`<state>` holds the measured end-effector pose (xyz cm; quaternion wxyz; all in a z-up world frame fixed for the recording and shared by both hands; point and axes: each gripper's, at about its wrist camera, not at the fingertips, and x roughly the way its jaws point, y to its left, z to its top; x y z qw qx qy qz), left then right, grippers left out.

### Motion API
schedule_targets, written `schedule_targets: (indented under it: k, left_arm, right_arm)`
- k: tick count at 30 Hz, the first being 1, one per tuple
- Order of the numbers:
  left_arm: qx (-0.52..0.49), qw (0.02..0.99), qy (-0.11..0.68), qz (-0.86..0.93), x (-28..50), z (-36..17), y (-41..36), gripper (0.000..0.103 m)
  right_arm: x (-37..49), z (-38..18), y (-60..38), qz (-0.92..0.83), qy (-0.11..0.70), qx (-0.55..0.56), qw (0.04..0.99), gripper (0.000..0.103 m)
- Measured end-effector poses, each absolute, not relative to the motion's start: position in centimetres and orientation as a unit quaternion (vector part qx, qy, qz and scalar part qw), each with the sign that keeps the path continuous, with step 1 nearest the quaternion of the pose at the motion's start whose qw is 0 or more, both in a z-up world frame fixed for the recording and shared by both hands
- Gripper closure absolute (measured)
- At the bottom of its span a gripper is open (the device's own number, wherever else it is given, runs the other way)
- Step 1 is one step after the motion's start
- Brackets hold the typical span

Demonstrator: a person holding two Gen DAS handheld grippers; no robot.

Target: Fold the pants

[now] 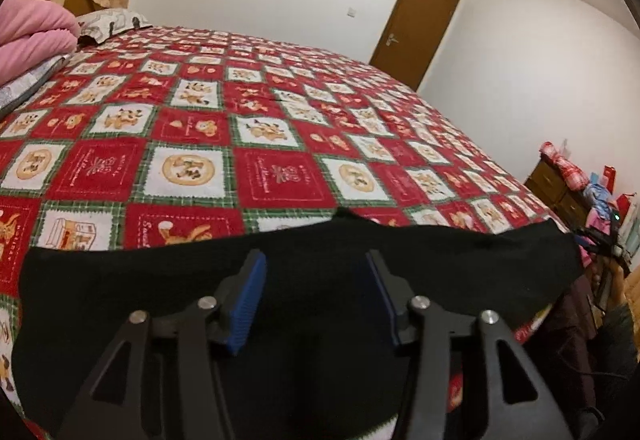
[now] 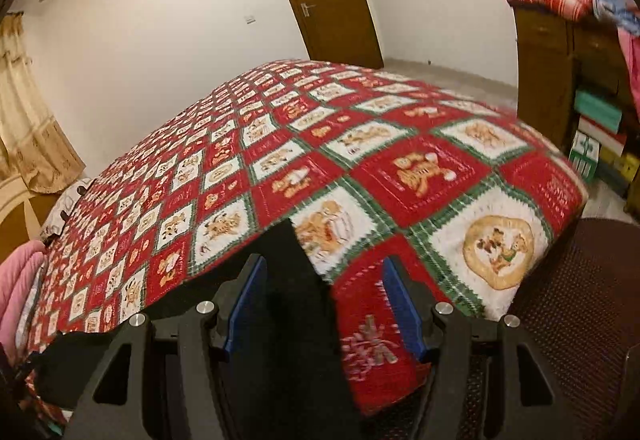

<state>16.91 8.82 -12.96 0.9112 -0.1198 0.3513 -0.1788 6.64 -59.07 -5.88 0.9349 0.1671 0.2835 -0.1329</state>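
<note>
Black pants (image 1: 360,260) lie along the near edge of the bed, on a red, white and green patchwork bedspread (image 1: 260,128). My left gripper (image 1: 316,300) is open, its blue-padded fingers spread just above the middle of the black cloth. My right gripper (image 2: 324,304) is open at the bed's corner. One end of the pants (image 2: 288,280) lies between its fingers, with the bedspread (image 2: 400,168) under the right finger. More black cloth (image 2: 76,356) shows at the lower left.
Pink bedding (image 1: 32,36) and a pillow (image 1: 112,20) lie at the head of the bed. A brown door (image 1: 416,24) stands in the far wall. A wooden dresser (image 2: 552,80) with clutter and boxes stands at the right, and a dark mesh chair (image 2: 572,300) stands by the bed corner.
</note>
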Motion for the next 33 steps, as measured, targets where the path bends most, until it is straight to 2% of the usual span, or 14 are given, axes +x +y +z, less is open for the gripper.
schedule_targets:
  k: [6, 8, 9, 10, 12, 14, 21, 26, 28, 33]
  left_arm:
    - [-0.115, 0.914, 0.368, -0.131, 17.7, -14.7, 10.4, 0.050]
    - [-0.120, 0.915, 0.367, -0.119, 17.3, -15.0, 11.5, 0.050]
    - [-0.122, 0.916, 0.366, -0.112, 17.1, -15.2, 12.0, 0.050]
    - [-0.125, 0.916, 0.365, -0.107, 17.0, -15.3, 12.5, 0.050]
    - [-0.135, 0.916, 0.363, -0.103, 16.7, -15.5, 13.3, 0.050]
    - [-0.139, 0.917, 0.360, -0.104, 16.7, -15.6, 13.7, 0.050]
    - [-0.119, 0.923, 0.355, -0.093, 16.8, -15.7, 13.2, 0.050]
    - [-0.134, 0.928, 0.341, -0.072, 16.3, -16.1, 13.8, 0.050]
    - [-0.129, 0.931, 0.336, -0.064, 16.1, -16.1, 13.6, 0.050]
    - [-0.121, 0.935, 0.330, -0.056, 16.0, -16.3, 13.4, 0.050]
  right_arm:
    - [6.8, -6.7, -59.1, -0.094, 0.288, 0.188, 0.934, 0.044]
    - [6.9, -6.5, -58.3, -0.081, 0.292, 0.177, 0.936, 0.063]
    - [6.8, -6.4, -58.0, -0.083, 0.291, 0.170, 0.938, 0.066]
    - [6.9, -6.3, -57.7, -0.085, 0.292, 0.161, 0.939, 0.075]
    - [7.0, -6.2, -56.9, -0.095, 0.295, 0.136, 0.941, 0.078]
    - [7.1, -5.9, -56.2, -0.101, 0.291, 0.117, 0.944, 0.086]
    - [8.9, -2.8, -54.1, -0.103, 0.265, 0.066, 0.956, 0.091]
    - [11.1, -0.9, -54.4, -0.111, 0.243, 0.080, 0.960, 0.091]
    - [11.8, -1.1, -55.1, -0.118, 0.245, 0.097, 0.957, 0.091]
    - [14.2, -5.4, -56.5, -0.137, 0.312, 0.097, 0.935, 0.091]
